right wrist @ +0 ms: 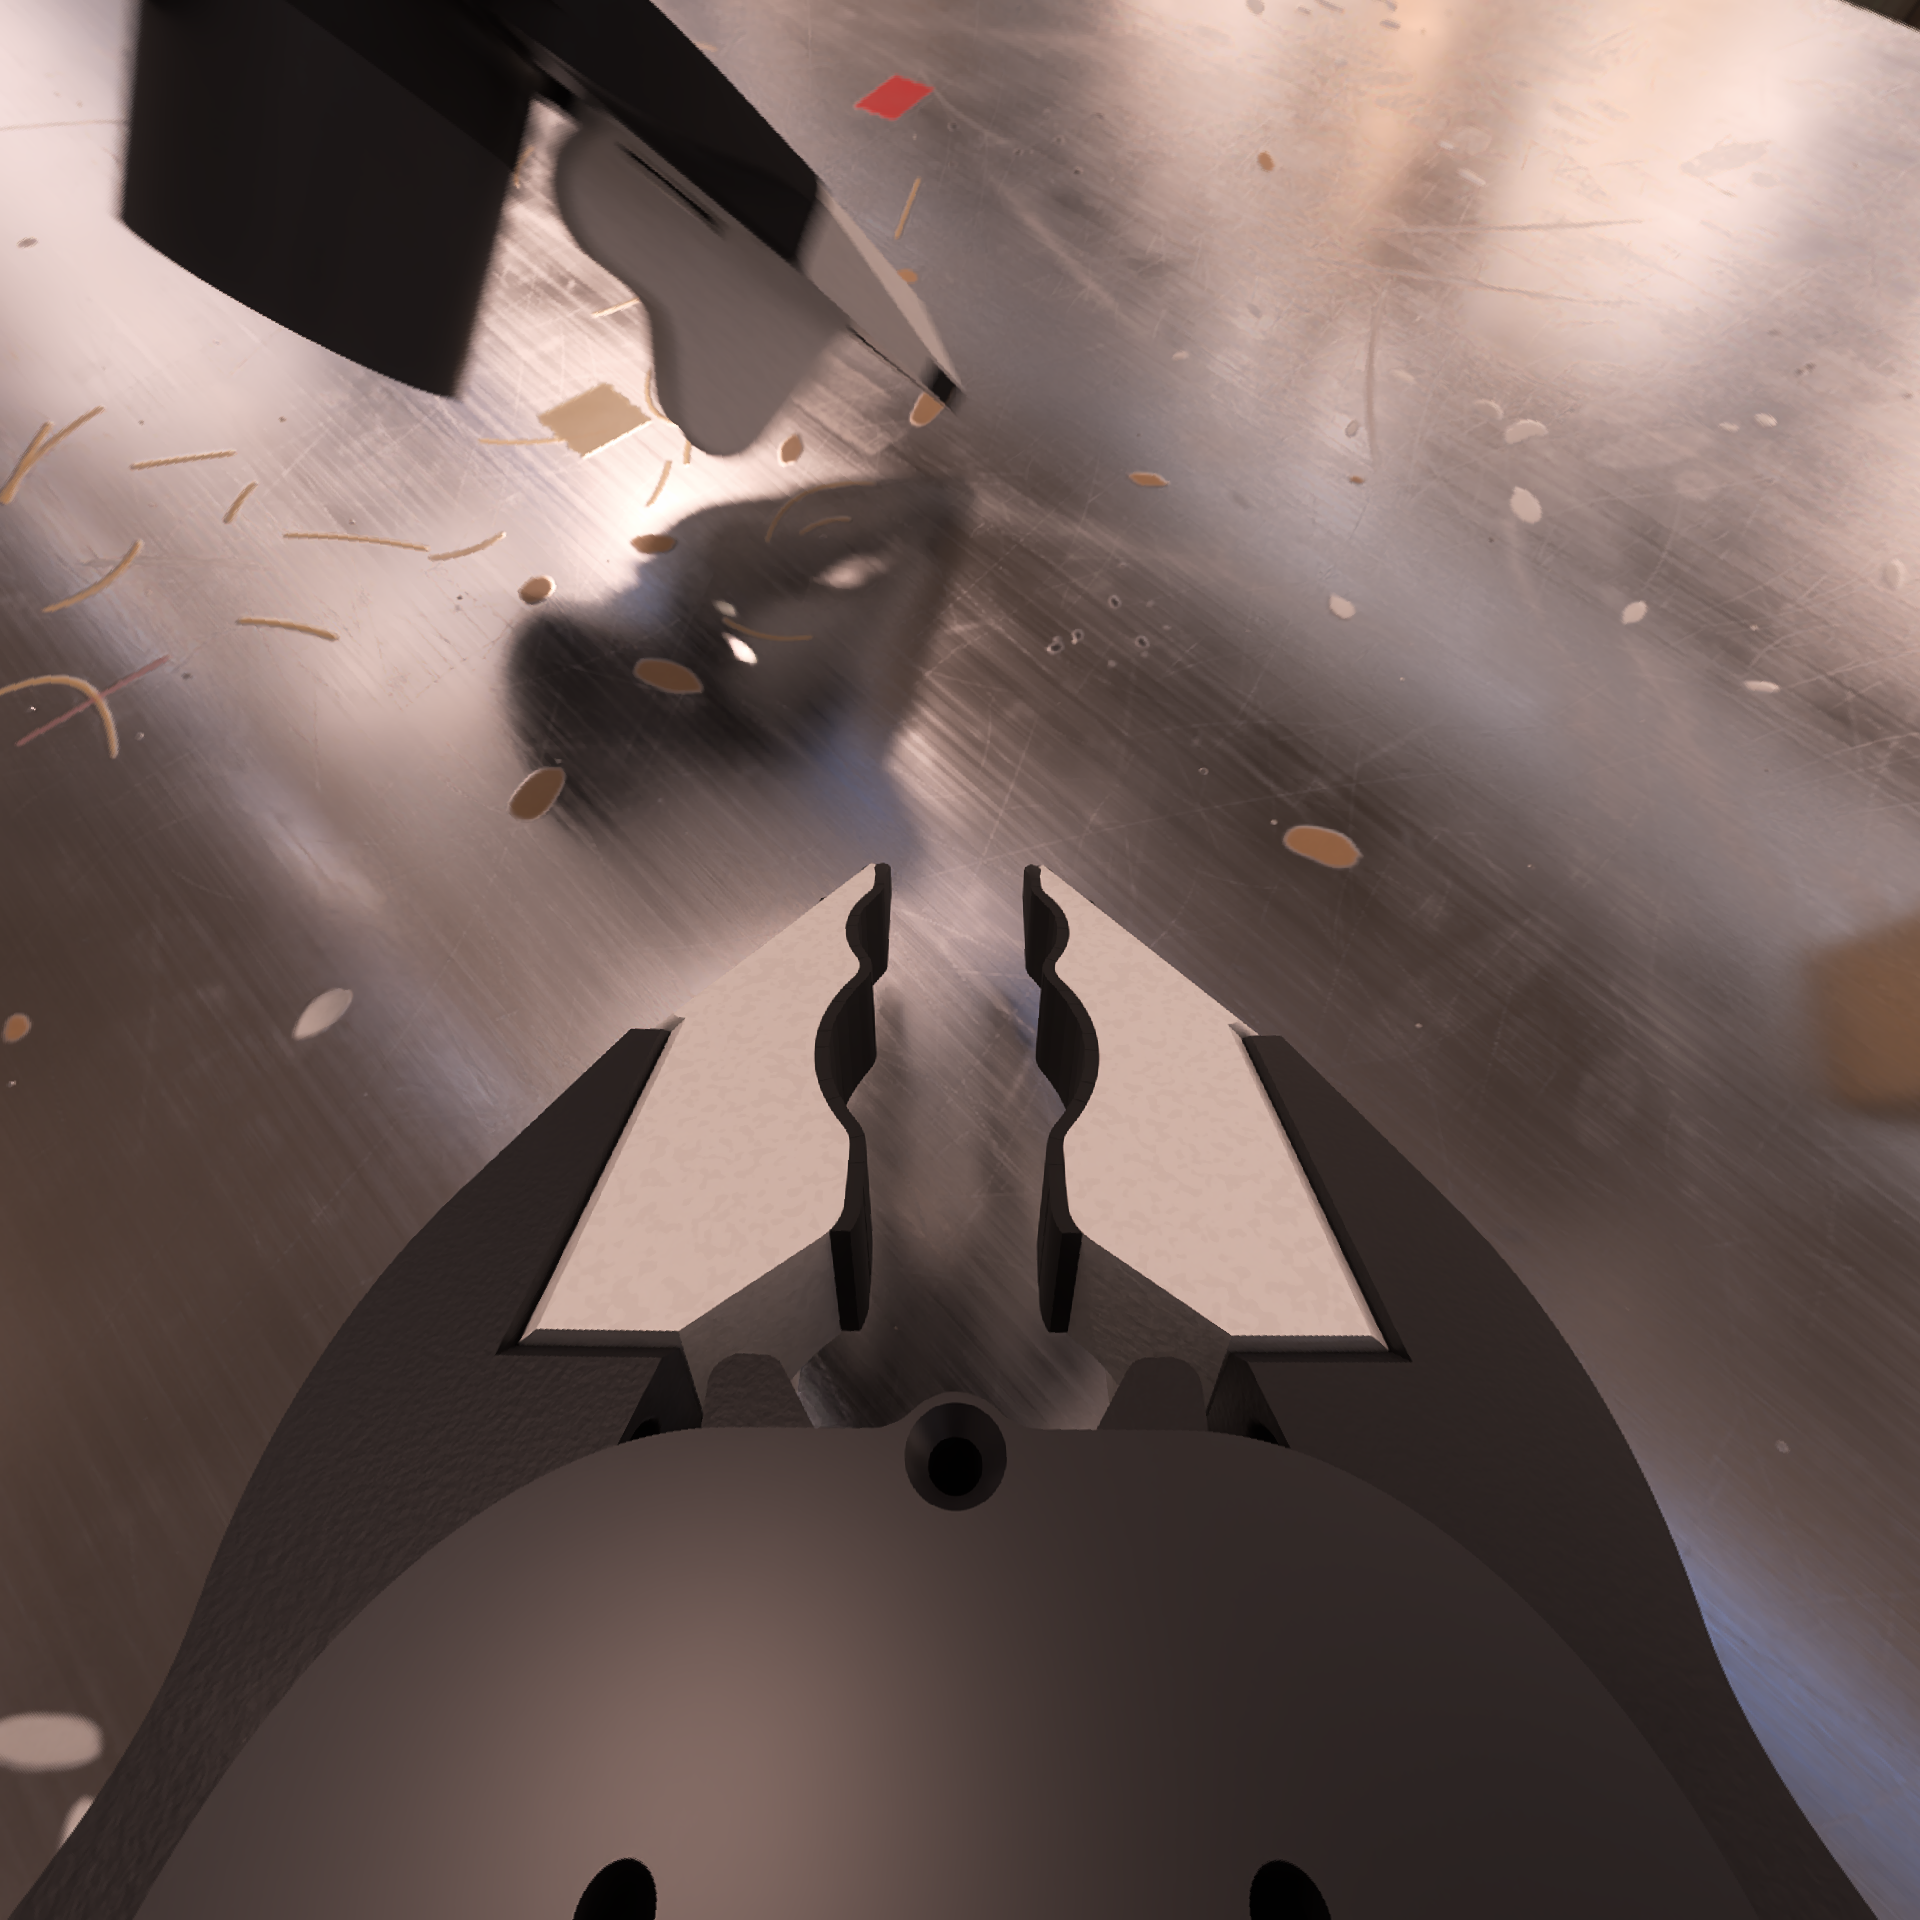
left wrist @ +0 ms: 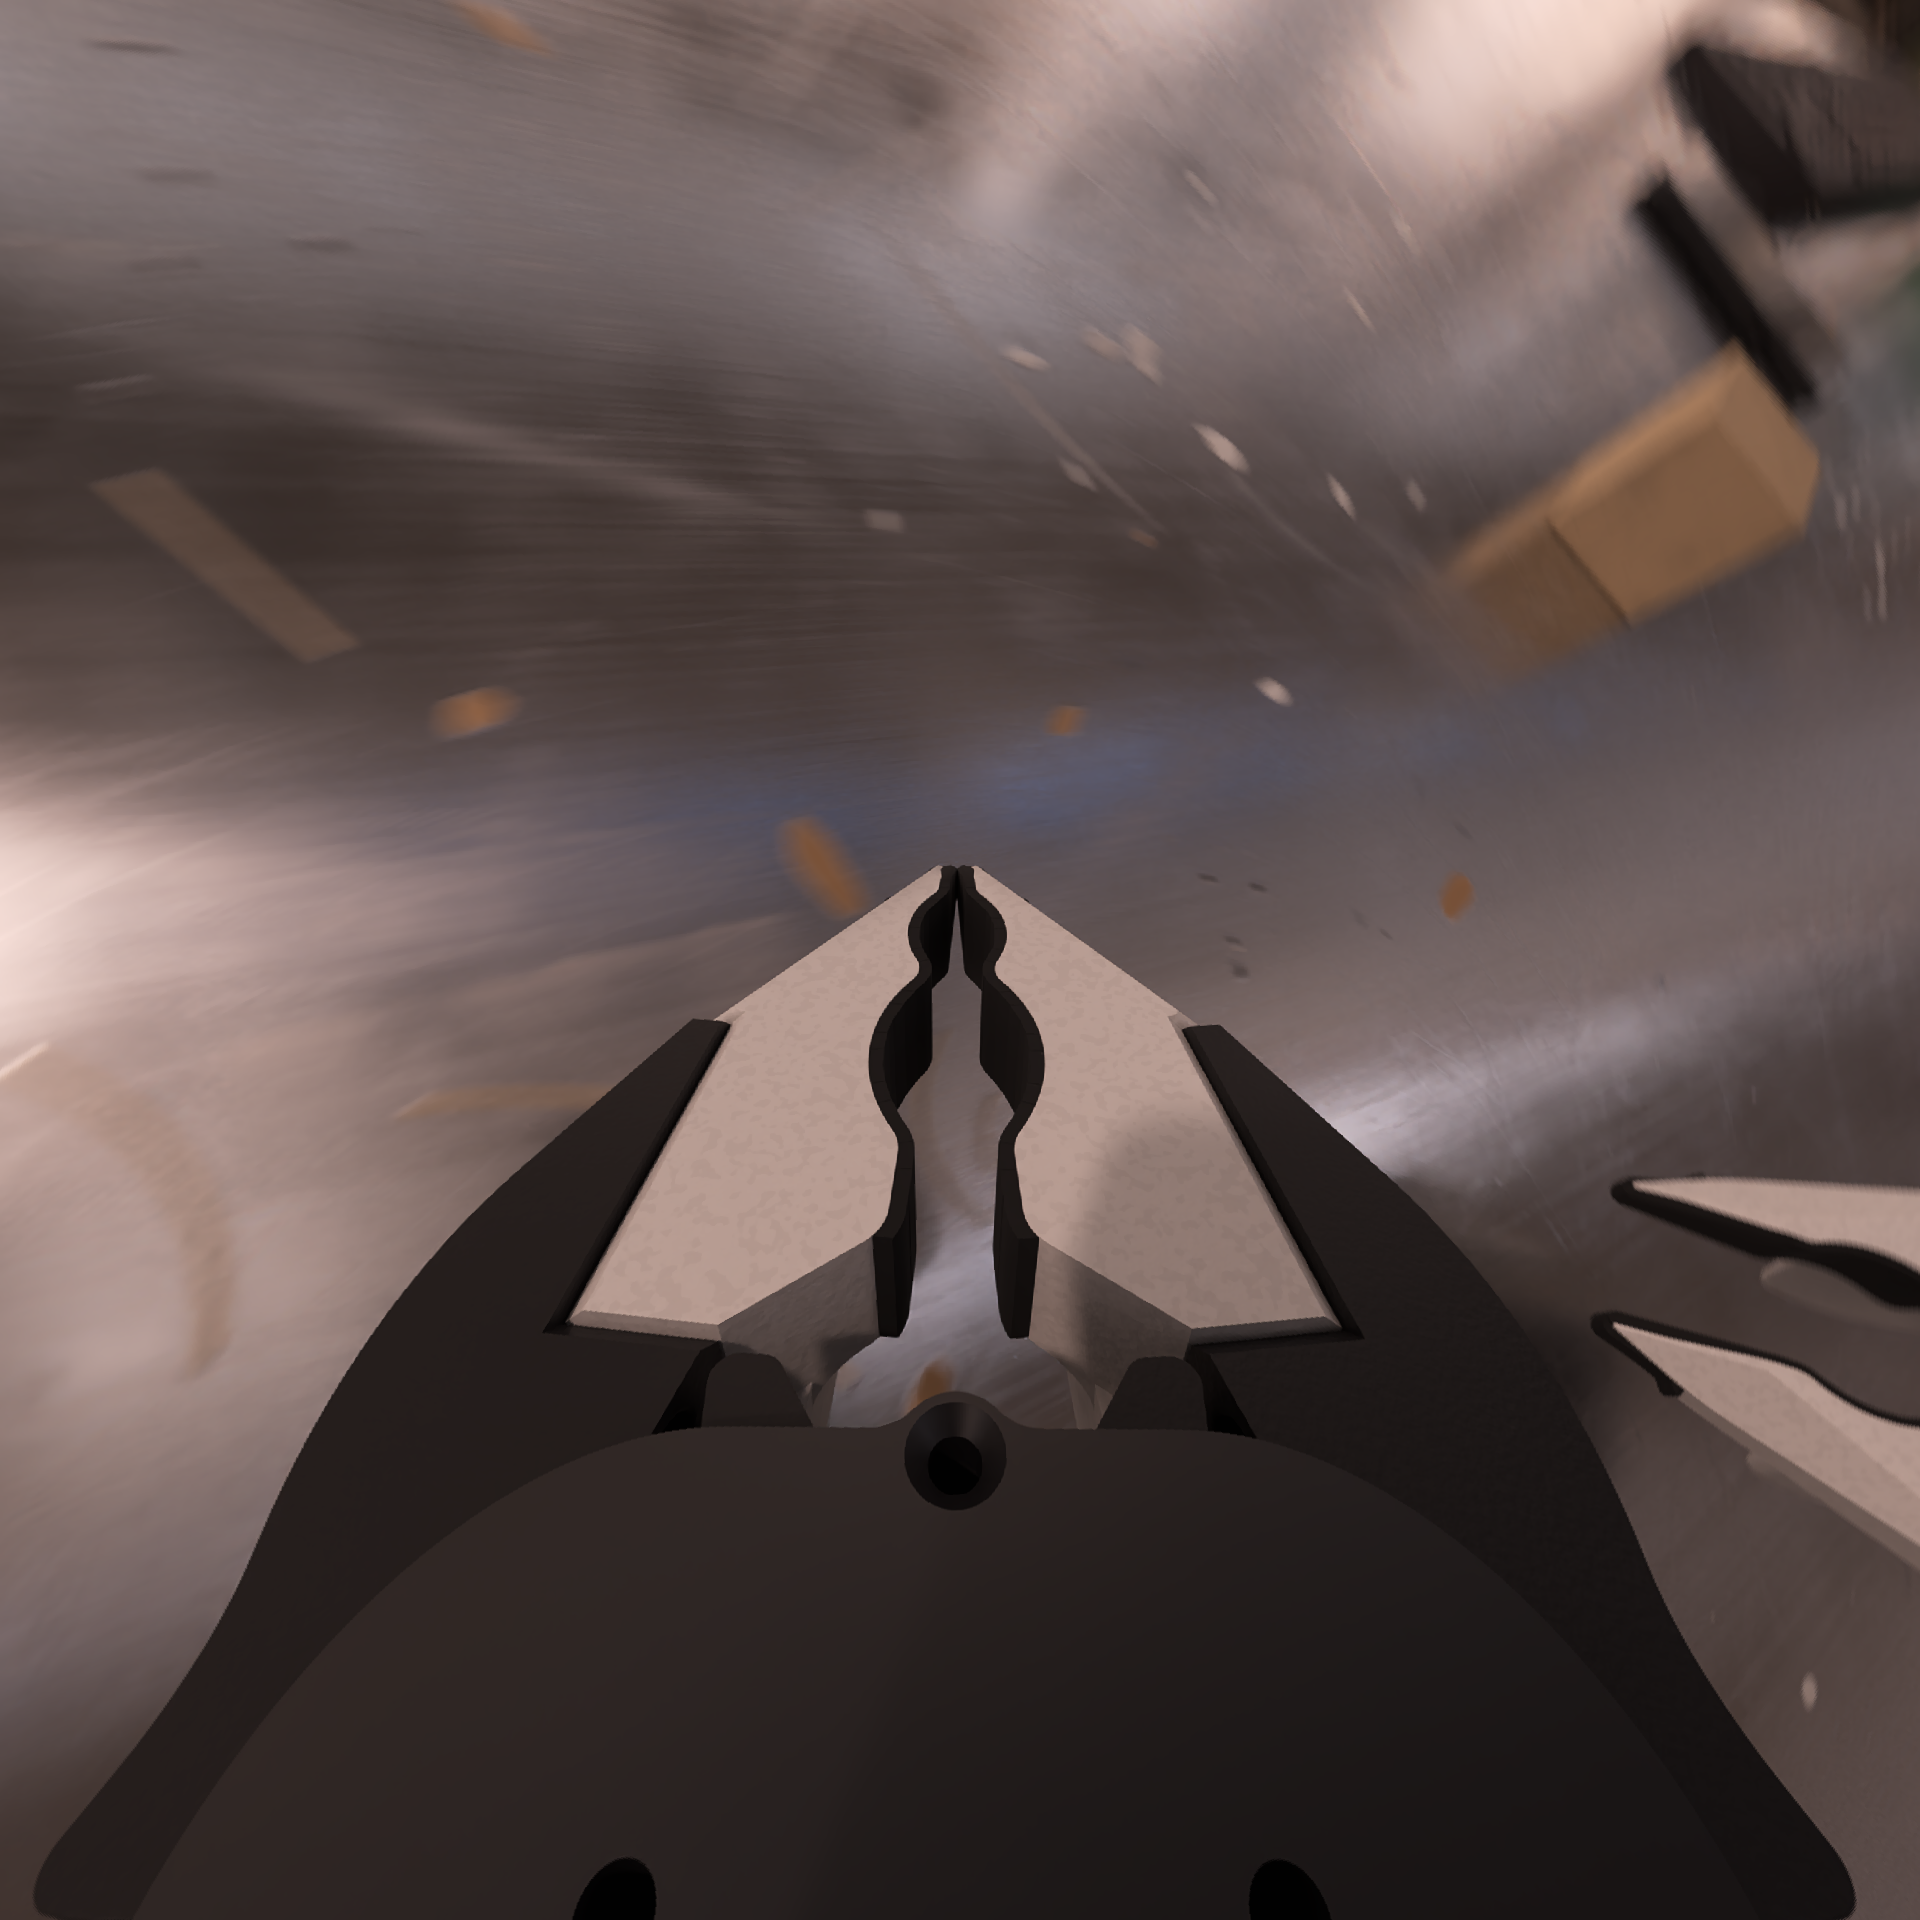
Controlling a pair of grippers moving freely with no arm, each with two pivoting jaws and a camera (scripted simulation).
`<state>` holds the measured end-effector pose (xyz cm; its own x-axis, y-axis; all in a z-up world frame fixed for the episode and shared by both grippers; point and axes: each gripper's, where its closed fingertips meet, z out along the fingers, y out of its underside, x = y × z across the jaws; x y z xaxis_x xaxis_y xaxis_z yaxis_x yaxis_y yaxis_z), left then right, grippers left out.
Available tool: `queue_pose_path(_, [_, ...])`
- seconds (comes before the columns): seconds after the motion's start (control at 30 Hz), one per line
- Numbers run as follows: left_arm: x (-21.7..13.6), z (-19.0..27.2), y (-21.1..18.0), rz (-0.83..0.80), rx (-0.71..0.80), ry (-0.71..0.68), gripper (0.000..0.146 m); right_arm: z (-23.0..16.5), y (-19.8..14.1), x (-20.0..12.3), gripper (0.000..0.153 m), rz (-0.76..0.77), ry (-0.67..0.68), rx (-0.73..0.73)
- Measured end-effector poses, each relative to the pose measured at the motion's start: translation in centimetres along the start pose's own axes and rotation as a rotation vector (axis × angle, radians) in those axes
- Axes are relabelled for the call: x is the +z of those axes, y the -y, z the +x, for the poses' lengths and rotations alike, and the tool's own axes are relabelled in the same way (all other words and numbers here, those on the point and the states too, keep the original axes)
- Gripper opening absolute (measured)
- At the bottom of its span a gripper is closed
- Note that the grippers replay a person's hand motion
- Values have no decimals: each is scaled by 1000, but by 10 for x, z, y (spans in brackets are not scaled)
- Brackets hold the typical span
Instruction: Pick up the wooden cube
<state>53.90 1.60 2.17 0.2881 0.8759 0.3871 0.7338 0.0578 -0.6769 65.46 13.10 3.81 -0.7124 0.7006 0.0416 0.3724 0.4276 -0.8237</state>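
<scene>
On my left wrist camera the wooden cube [left wrist: 1652, 509] sits far up on the right side of the frame, resting on the scratched metal tabletop [left wrist: 623, 416], its pale tan faces blurred. It lies well apart from both of my tools and nothing is touching it. On my right wrist camera I catch only a soft tan patch at the right edge that I take to be the same wooden cube [right wrist: 1875, 1023], off to the side of the jaws rather than between them. My left gripper [left wrist: 957, 871] is closed, its two tips meeting with nothing caught between them. My right gripper [right wrist: 956, 873] has its jaws parted, with bare metal showing through the gap and nothing held. In the left view the right gripper also pokes in at the lower right edge, its fingers [left wrist: 1766, 1236] visibly apart. In the right view the left gripper hangs at the upper left, above its own dark shadow [right wrist: 727, 634] on the tabletop. Scattered around are tan flakes, thin wood slivers [right wrist: 353, 538], a pale square chip [right wrist: 594, 419] and a small red chip [right wrist: 894, 97].
</scene>
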Motion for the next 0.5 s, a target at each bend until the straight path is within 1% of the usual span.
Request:
queue_pose_path(0.03, [12, 18, -2, -52, 77, -27, 0, 1, 2, -1, 25, 5, -3, 0])
queue_pose_path(0.07, [17, 21, -3, -66, 142, 38, 0, 3, 3, -3, 25, 12, -6, 3])
queue_pose_path(0.1, [13, 16, -2, -40, 178, 134, 0, 4, 4, -5, 25, 17, -7, 8])
queue_pose_path(0.13, [2, 6, -2, -3, 175, 200, 0, 4, 5, -8, 25, 21, -4, 16])
queue_pose_path(0.17, [-10, -3, -4, 21, 142, 209, 0, 5, 4, -9, 25, 25, -2, 22])
queue_pose_path(0.23, [-37, -16, -14, 42, 87, 156, 0, 7, 0, -10, 25, 24, -8, 30])
queue_pose_path(0.3, [-62, -30, -23, 88, 136, 189, 0, 9, -4, -9, 25, 19, -27, 39])
queue_pose_path(0.4, [-90, -38, -32, 176, 221, 206, 19, 15, -6, -5, 25, 15, -75, 76])
queue_pose_path(0.5, [-117, -40, -38, 282, 280, 244, 30, 22, -3, -5, 27, 28, -146, 100])
